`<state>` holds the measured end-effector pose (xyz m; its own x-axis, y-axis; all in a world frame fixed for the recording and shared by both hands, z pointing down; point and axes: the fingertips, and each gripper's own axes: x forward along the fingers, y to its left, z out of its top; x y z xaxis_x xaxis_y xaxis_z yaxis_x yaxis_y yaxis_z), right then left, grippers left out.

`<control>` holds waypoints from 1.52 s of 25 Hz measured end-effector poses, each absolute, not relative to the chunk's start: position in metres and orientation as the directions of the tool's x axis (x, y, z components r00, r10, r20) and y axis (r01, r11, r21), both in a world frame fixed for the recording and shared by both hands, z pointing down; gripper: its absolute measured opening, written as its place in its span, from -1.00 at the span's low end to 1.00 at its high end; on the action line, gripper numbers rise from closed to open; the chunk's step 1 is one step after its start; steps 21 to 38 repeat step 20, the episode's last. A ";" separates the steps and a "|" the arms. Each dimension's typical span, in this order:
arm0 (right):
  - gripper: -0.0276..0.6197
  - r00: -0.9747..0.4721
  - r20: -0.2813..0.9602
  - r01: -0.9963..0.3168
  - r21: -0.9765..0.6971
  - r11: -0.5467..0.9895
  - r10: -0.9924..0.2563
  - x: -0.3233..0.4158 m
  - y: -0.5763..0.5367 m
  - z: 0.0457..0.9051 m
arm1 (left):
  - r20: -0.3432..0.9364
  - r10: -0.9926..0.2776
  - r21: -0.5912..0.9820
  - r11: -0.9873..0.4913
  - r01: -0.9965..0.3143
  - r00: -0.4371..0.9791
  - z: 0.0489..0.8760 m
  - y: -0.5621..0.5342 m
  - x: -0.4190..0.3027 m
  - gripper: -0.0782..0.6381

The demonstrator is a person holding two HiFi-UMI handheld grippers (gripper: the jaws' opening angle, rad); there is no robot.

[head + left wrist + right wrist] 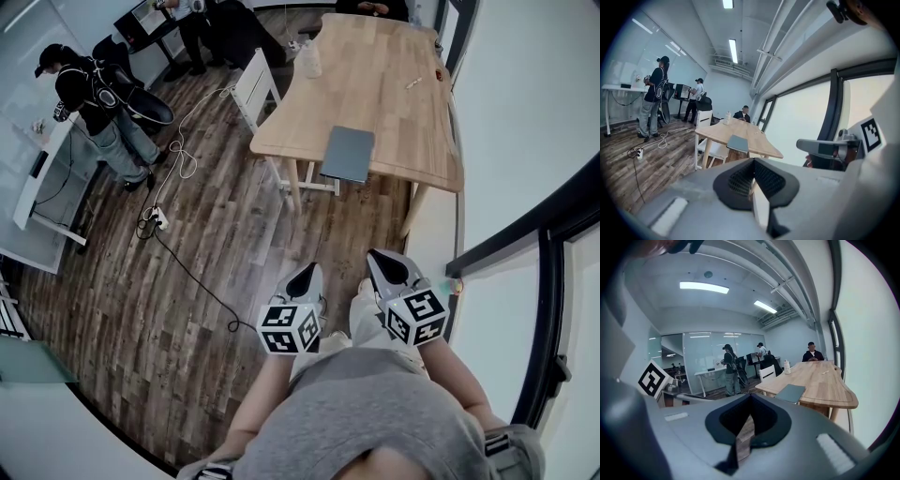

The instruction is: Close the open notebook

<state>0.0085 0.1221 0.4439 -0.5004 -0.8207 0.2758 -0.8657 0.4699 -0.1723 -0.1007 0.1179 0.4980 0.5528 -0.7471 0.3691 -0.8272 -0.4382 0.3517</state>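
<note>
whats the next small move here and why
Probably walk toward the table: the notebook lies at its near edge, well ahead across the floor, while the left gripper and right gripper sit far short of it, jaws together, empty.

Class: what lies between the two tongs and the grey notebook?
In the head view, only plank floor and the table's near edge separate the left tongs and right tongs from the notebook.
</note>
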 end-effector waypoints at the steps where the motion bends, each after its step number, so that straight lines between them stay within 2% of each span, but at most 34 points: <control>1: -0.91 -0.502 0.274 -0.865 -0.174 0.471 -0.820 0.008 0.122 0.444 | 0.369 -0.748 0.351 -0.438 -0.828 0.552 0.498 0.118 -0.101 -0.78; 38: -0.91 -0.508 0.267 -0.861 -0.180 0.475 -0.819 0.013 0.126 0.446 | 0.378 -0.727 0.354 -0.458 -0.815 0.573 0.500 0.122 -0.095 -0.78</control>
